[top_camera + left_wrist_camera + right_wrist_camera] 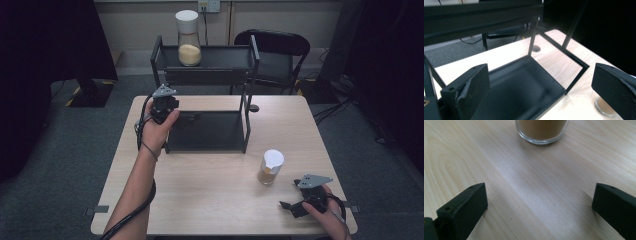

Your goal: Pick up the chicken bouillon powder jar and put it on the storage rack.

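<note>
Seen from the high view, the jar (270,167) stands on the table (210,195) near the right gripper (292,206), well apart from the left gripper (161,114) at the rack (205,130). Left gripper view: jaws are spread wide over the rack's lower shelf (524,85). Right gripper view: jaws are parted, empty; the jar (541,131) is cut off above.

- Small clear glass jar w/ white lid (270,167), brown powder inside: upright on table, front-right of rack.
- Black metal two-tier rack (206,131): standing mid-table, lower tray bare.
</note>
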Available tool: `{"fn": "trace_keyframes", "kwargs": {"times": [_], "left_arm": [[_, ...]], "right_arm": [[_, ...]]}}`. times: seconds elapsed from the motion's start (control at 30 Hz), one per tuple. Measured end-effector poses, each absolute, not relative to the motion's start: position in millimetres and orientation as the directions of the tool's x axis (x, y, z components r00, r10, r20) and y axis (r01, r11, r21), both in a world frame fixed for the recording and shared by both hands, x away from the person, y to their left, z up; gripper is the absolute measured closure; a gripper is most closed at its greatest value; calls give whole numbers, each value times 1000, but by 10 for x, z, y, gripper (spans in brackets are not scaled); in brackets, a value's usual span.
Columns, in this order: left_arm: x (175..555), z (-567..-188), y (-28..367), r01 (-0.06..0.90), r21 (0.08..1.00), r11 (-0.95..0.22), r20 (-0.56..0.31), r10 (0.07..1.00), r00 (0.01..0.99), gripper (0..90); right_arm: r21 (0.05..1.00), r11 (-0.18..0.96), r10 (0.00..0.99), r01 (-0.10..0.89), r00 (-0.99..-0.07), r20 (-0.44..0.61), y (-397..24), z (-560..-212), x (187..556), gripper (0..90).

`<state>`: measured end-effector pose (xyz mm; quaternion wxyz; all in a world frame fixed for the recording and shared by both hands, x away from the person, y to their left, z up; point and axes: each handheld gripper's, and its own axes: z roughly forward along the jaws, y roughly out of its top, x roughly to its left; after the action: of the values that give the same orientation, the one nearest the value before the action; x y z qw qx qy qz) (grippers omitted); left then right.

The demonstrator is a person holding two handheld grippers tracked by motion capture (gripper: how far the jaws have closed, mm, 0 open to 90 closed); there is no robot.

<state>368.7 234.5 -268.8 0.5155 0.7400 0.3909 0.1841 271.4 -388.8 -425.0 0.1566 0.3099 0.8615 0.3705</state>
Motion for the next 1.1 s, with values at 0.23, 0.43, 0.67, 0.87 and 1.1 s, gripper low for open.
{"fn": "trace_keyframes", "kwargs": {"times": [0.23,0.43,0.67,0.87,1.1], "left_arm": [[3645,-2764,2315,401,899,-175,-129,770,625,12],[3585,-2878,2302,400,900,-175,-132,764,632,12],[3543,-3030,2298,422,889,-179,-143,766,627,12],[3521,-3157,2290,437,880,-186,-144,771,620,12],[3477,-3364,2308,451,875,-177,-154,781,606,12]], "right_arm": [[735,534,650,418,-759,-40,-3887,-4250,2714,0],[735,533,651,420,-758,-39,-3886,-4249,2714,0],[734,534,650,419,-759,-40,-3887,-4248,2714,0],[734,534,650,419,-759,-40,-3887,-4248,2714,0],[734,534,650,419,-759,-40,-3886,-4248,2714,0]]}}
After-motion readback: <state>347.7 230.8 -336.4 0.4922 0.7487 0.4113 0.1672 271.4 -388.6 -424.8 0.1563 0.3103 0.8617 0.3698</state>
